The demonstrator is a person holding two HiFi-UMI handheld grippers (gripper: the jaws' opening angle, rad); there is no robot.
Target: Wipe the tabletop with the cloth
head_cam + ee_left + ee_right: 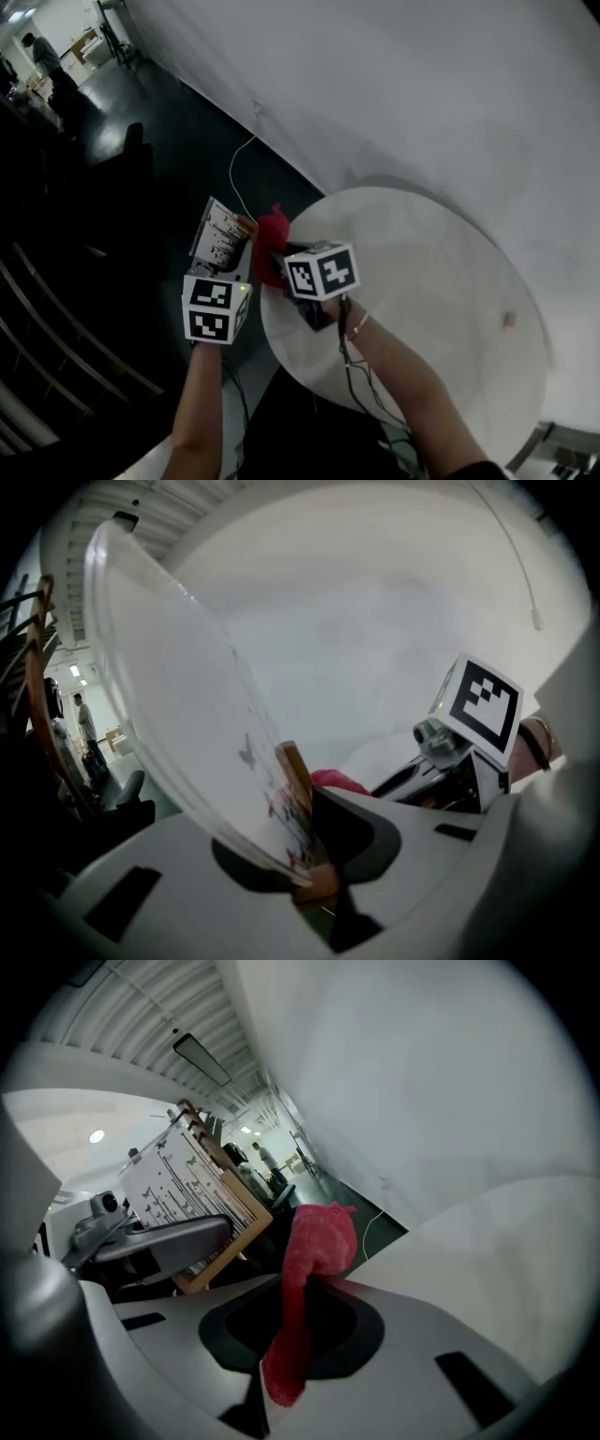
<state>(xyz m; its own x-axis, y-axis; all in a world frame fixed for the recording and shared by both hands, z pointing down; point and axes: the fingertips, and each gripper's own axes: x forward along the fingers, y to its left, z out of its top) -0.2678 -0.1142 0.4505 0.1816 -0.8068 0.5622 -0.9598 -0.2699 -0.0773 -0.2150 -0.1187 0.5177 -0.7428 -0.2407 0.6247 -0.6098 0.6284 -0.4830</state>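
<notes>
The red cloth (271, 240) hangs bunched at the left rim of the round white table (422, 281), and my right gripper (278, 262) is shut on it. In the right gripper view the cloth (319, 1237) rises between the jaws and droops over them. My left gripper (238, 255) is just off the table's left edge. It is shut on a wood-framed printed picture (217, 234), which it holds up in the air. In the left gripper view the frame's wooden edge (295, 789) is clamped between the jaws, with the right gripper (441, 761) close by on the right.
A white wall runs behind the table. A thin white cable (239, 164) trails over the dark floor. Dark chairs (56, 309) stand at the left. A person (42, 52) stands far off at the top left. A small brownish mark (509, 321) shows on the tabletop's right side.
</notes>
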